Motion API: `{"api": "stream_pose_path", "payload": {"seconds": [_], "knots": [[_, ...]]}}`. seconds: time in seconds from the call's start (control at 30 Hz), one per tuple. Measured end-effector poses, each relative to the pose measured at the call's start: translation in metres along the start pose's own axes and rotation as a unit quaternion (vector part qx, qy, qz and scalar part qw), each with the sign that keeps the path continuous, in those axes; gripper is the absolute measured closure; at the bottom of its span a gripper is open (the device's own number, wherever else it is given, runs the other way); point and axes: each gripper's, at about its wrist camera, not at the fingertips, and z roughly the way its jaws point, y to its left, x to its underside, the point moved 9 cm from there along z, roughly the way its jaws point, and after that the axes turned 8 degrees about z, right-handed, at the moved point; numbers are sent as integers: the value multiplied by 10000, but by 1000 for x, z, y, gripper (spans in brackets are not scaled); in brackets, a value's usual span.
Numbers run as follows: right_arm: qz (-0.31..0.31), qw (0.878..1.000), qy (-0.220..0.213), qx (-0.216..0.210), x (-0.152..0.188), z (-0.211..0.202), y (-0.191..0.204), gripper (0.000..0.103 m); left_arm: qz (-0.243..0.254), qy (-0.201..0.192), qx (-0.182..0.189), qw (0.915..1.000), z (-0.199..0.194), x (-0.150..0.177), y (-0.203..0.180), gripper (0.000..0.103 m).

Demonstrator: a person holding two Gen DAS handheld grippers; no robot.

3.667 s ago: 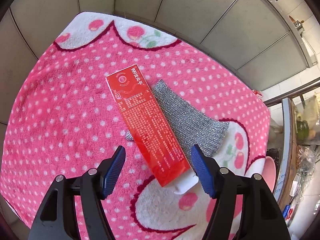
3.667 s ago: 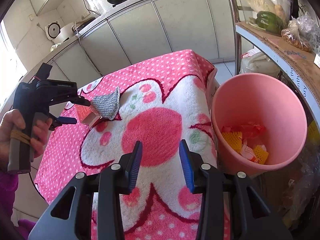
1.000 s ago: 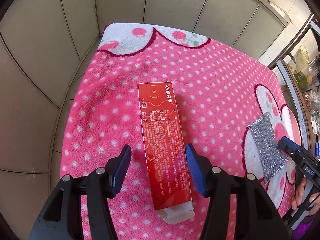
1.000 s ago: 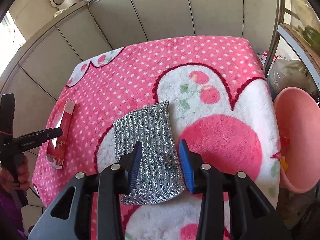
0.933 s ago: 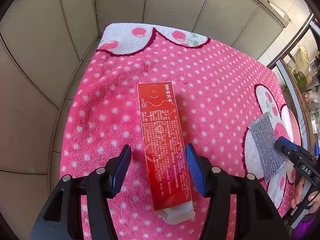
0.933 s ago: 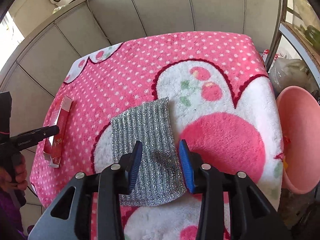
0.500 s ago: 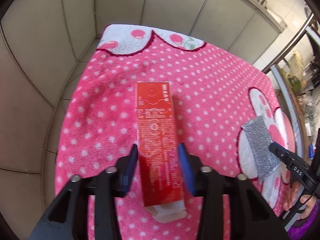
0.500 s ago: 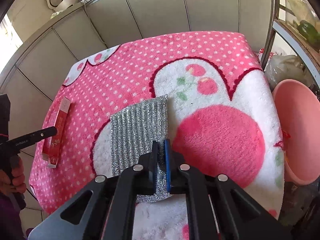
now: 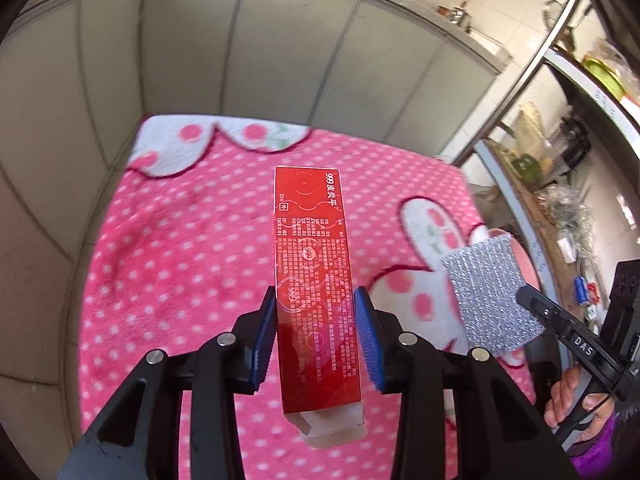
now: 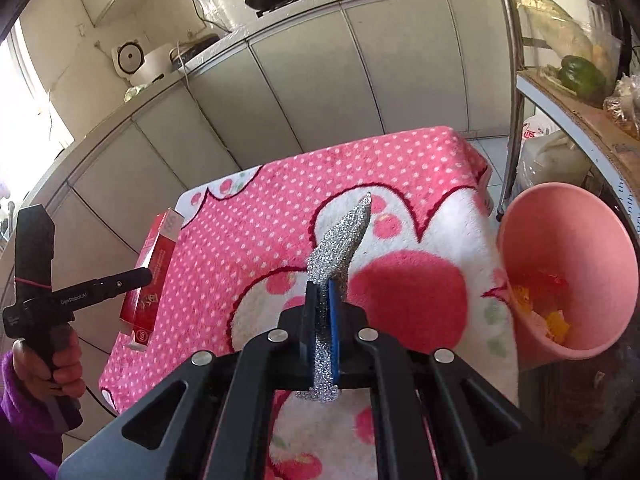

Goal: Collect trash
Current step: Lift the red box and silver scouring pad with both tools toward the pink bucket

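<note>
Both remaining pieces of trash are off the bench (image 10: 248,240), which is covered by a fluffy pink blanket with white dots. The left hand-held gripper (image 9: 316,332) pinches the long red cardboard box (image 9: 314,280) by its sides, blue pads pressed to its long edges, the box held above the blanket with its open white flap toward the camera. The right hand-held gripper (image 10: 322,332) is pressed together on the silver metallic scouring cloth (image 10: 340,240), which stands up from between the pads and tapers to a point.

The round pink plastic bin (image 10: 568,272) sits just beside the bench's right edge and already holds some orange and red scraps, so part of the collecting looks done. What remains, as I judge it, is carrying both held items over the bin's mouth and releasing them; the cloth is nearer to it.
</note>
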Motion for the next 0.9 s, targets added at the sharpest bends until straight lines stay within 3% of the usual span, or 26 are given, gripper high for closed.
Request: {"api": "stream_pose_path", "payload": {"seconds": [0.3, 0.53, 0.73, 0.9], "knots": [[293, 9917, -971, 796, -53, -68, -80, 97, 699, -56, 990, 9926, 24, -48, -125, 66], [651, 9781, -1199, 1571, -69, -81, -157, 97, 1247, 16, 1624, 9788, 70, -73, -236, 66], [930, 9725, -1021, 1873, -65, -70, -206, 97, 1849, 325, 1627, 9687, 123, -71, -306, 65], [1065, 9697, -850, 2027, -58, -52, -227, 97, 1922, 518, 1639, 9662, 166, -66, -335, 65]]}}
